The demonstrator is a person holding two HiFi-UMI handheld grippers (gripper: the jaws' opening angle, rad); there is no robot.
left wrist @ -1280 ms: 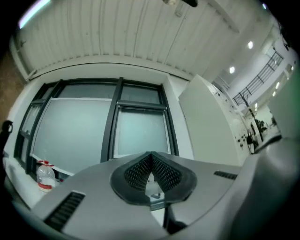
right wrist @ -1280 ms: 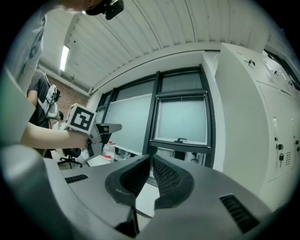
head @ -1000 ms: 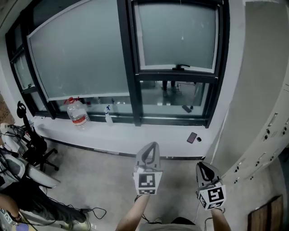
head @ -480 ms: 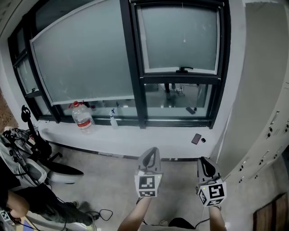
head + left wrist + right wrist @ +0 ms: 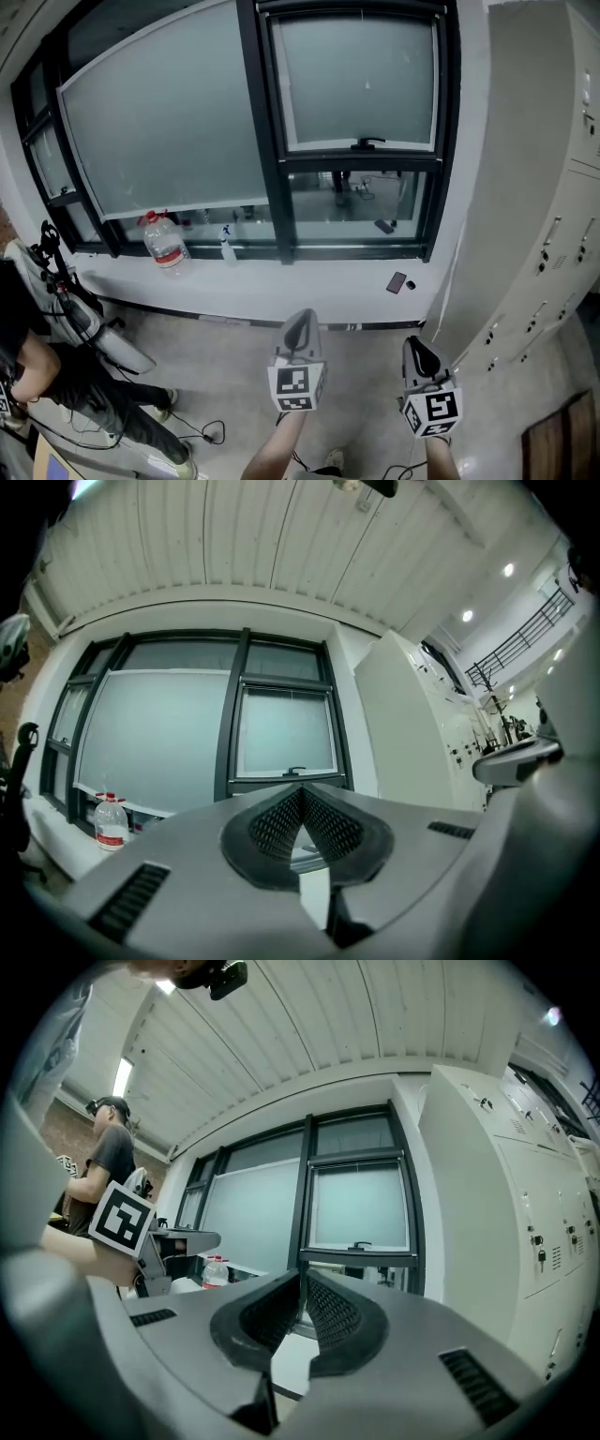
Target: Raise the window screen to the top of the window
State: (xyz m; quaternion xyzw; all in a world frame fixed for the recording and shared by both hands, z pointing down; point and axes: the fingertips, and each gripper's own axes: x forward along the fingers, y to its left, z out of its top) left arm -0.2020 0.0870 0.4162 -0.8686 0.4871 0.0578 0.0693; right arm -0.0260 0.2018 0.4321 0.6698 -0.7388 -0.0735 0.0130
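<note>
Window screen (image 5: 361, 80) covers the right-hand window's upper part, its handle (image 5: 370, 143) well above the sill (image 5: 309, 277). Left gripper (image 5: 305, 317) and right gripper (image 5: 412, 342) point toward it from well back (jaws of both pressed together, empty). On the sill rest a water jug (image 5: 165, 242) and a phone (image 5: 397, 282).

We work with two hand-held tools. The left tongs (image 5: 303, 321) and the right tongs (image 5: 417, 345) each have a light grey shell that tapers to a rounded tip. At the rear of each shell sits a white cube printed with black square markers: the left cube (image 5: 294, 388) and the right cube (image 5: 431, 411). The pads (image 5: 272, 822) are dark grey with a fine grid texture. Slotted vents (image 5: 131, 900) are cut into the shell. Our forearms (image 5: 277, 450) show bare below the cubes.
</note>
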